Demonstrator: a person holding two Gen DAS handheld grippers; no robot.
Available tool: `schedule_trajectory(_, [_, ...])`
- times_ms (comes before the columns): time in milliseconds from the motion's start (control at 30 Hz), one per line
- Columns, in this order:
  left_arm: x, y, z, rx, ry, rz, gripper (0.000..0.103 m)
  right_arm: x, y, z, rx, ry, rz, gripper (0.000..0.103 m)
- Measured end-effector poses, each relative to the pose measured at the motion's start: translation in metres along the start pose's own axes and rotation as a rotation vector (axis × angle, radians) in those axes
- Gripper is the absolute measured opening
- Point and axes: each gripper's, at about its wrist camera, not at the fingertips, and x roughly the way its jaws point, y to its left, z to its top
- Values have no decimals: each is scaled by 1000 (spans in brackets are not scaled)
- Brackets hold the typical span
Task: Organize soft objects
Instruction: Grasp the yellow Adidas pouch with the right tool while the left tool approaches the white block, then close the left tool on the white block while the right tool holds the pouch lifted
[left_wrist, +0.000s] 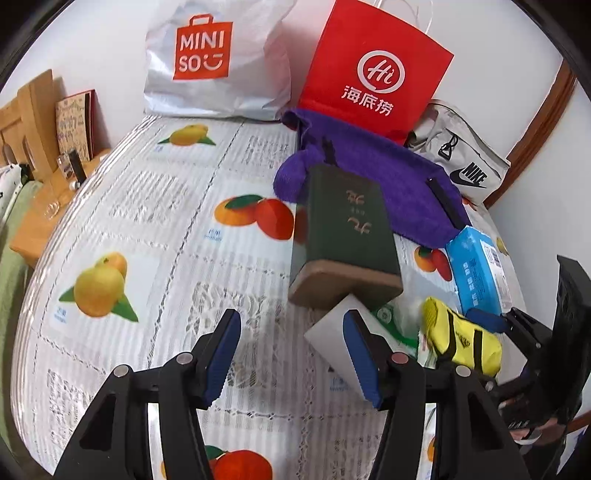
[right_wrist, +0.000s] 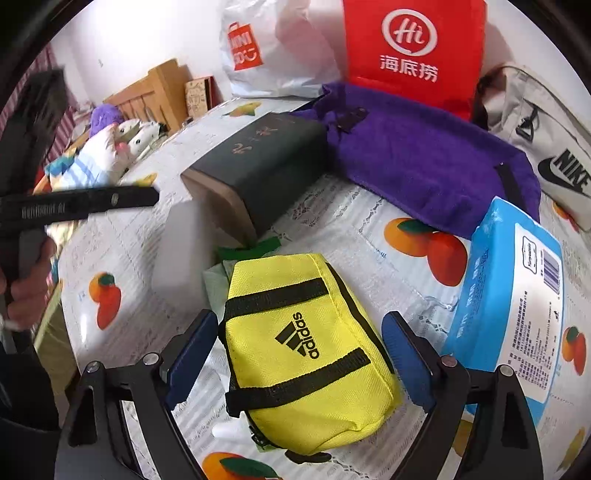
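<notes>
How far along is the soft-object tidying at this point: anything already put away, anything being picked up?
Done: nothing visibly; the purple towel, yellow pouch and blue tissue pack all lie loose on the fruit-print tablecloth. In hand: the right tongs straddle the pouch, jaws open, no grip. The left tongs are open over the cloth beside a white block. Left: essentially everything.

Left gripper (left_wrist: 291, 354) parted, angled down; right gripper (right_wrist: 299, 358) spread wide.
</notes>
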Motion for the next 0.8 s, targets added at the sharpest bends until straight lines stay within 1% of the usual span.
schedule_trajectory(33, [0,2,-2,-5,1,-4,56,-2,-1,1,5,-4,0,79])
schedule_trajectory(200, [5,8,-11,-21,17,-16,56,-17,-10,4,54,-50,24,72])
schedule_trajectory(367, [6,6,-17,-30,28,-31,56,-36,-16,3,99,-104,12,71])
schedule_trajectory(533, [3,-6,-20,-22,21,-70,56,-61,-18,-3,125,-162,-1,71])
schedule_trajectory(567, [3,-10,-20,-18,19,-78,57,-68,-18,-7,130,-178,-11,71])
schedule_trajectory(633, [3,-17,-18,-19,14,-88,62,-80,-18,-15,141,-201,-27,71])
schedule_trajectory(733, [7,-35,-15,1,28,-93,63,-97,-19,-29,158,-232,-40,71])
schedule_trajectory(800, [13,-45,-15,4,44,-77,64,-106,-22,-40,168,-247,-51,71])
